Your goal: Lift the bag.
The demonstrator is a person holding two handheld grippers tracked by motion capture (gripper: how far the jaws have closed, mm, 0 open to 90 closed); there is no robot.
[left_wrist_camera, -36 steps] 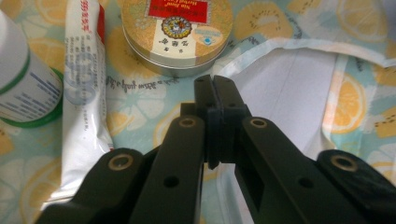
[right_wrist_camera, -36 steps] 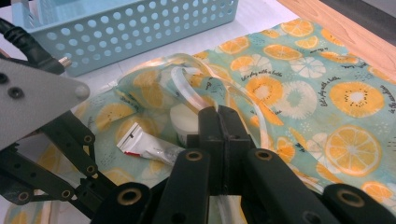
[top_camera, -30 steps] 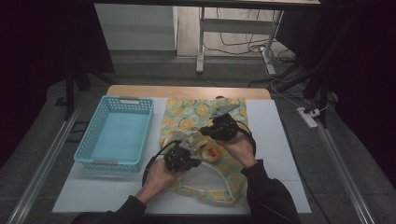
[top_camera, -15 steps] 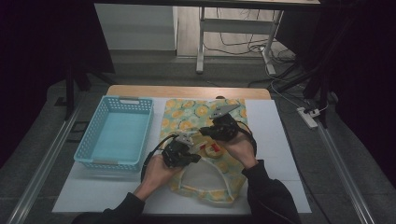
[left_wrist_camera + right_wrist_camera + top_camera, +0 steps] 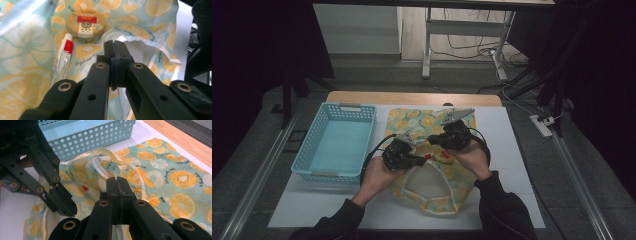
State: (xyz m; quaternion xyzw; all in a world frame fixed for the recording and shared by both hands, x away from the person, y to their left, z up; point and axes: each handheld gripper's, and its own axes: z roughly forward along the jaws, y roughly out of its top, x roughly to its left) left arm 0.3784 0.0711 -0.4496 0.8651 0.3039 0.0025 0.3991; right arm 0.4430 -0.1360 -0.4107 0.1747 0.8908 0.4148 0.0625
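Bag (image 5: pixel 432 150) lies beside basket (image 5: pixel 337 142), tube (image 5: pixel 62 61) and tin (image 5: pixel 86 25) inside.

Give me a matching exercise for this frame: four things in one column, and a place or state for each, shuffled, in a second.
Things:
1. basket
2. round tin
3. tube
4. left gripper

Places or states:
A. white, red-banded, lying beside the tin
B. jaws closed together
C. pale blue, left of the bag
D. red label, lying on the fruit-print bag

Pairs: 1-C, 2-D, 3-A, 4-B
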